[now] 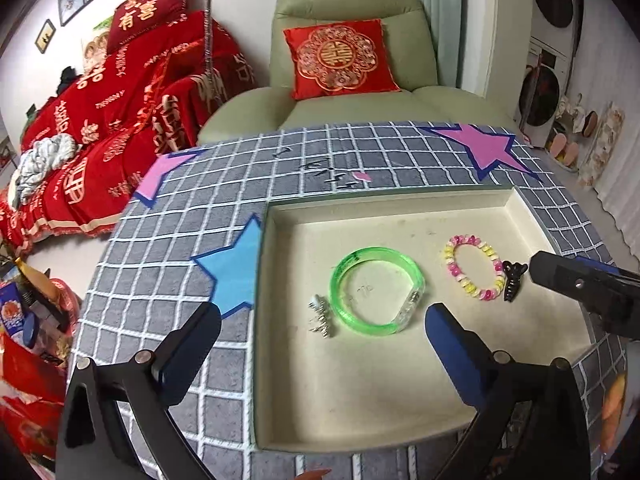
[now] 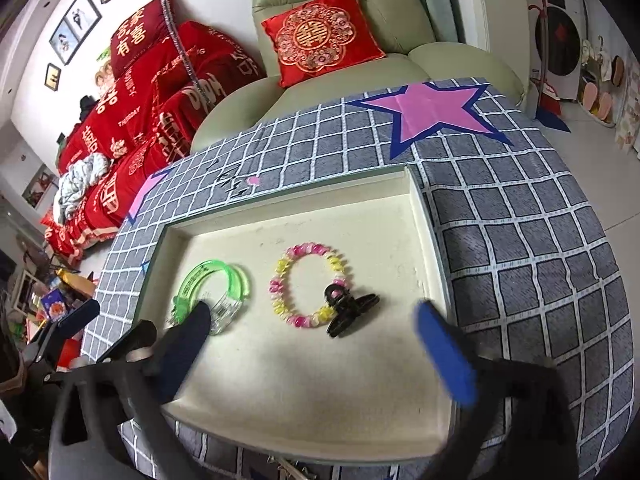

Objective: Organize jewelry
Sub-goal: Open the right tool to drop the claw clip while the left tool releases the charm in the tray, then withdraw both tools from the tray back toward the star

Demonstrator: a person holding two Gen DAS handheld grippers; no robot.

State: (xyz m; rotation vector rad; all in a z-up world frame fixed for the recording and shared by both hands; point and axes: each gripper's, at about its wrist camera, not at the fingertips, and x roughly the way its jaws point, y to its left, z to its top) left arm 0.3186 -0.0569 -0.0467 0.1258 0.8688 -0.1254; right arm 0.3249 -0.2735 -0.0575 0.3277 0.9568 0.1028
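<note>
Both tools released, nothing between the fingers. Left tool is hovering over the near-left part of the cream tray, angled down; right tool is hovering over the near-right part, and it is showing in the left wrist view as a black body coming in from the right edge. All the jewelry is sitting inside the tray, on the grid-cloth bench. Going outward from the left tool: the small silver piece and the green bangle are lying just ahead, roughly centred between its fingers, bangle flat, clear clasp segment toward the right finger. Going outward from the right tool: the black hair claw is lying just ahead, long axis running across the tool's line, touching the near-right rim of the pink-yellow bead bracelet, which is lying flat behind it. My read: left tool is nearer the bangle and silver piece, right tool nearer the claw and beads. No sorted slots visible, so I can't tell where each piece belongs.
</note>
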